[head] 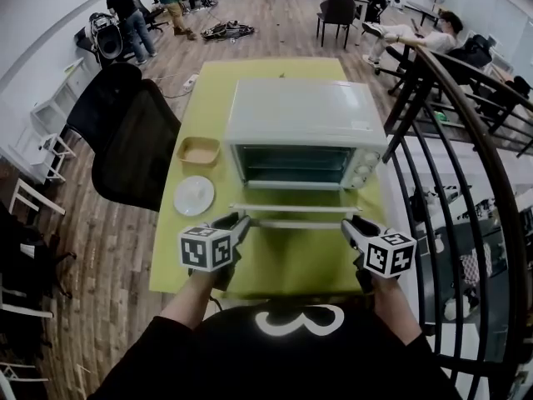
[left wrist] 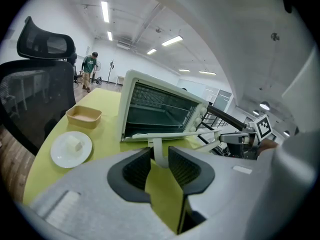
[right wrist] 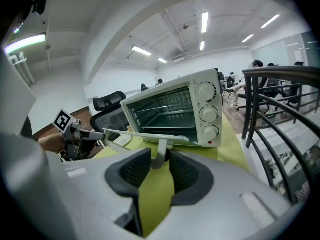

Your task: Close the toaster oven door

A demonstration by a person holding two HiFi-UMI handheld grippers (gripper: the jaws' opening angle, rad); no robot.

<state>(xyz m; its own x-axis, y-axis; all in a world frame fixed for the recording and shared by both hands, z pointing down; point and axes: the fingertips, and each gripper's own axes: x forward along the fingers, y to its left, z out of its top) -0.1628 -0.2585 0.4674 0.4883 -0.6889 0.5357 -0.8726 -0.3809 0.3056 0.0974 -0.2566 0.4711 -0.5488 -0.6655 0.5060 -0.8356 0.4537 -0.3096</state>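
The white metal toaster oven (head: 304,127) sits on the yellow-green table (head: 283,265), its glass-paned door (head: 291,209) hanging open, flat toward the person. The door looks rigid, bottom-hinged and fairly light, and its smooth white bar handle (head: 291,223) is the sensible hold. The left gripper (left wrist: 160,159) and right gripper (right wrist: 160,161) are each partly closed round a handle post, seemingly pinching it.

I'm in a big open-plan office or lab. Black mesh office chairs (head: 125,132) stand beside my counter (head: 275,265) on a wood-plank floor (head: 108,248). Strip lights (left wrist: 105,11) run overhead, a dark railing (head: 466,123) is on my right, and people (head: 125,15) stand by the far wall.
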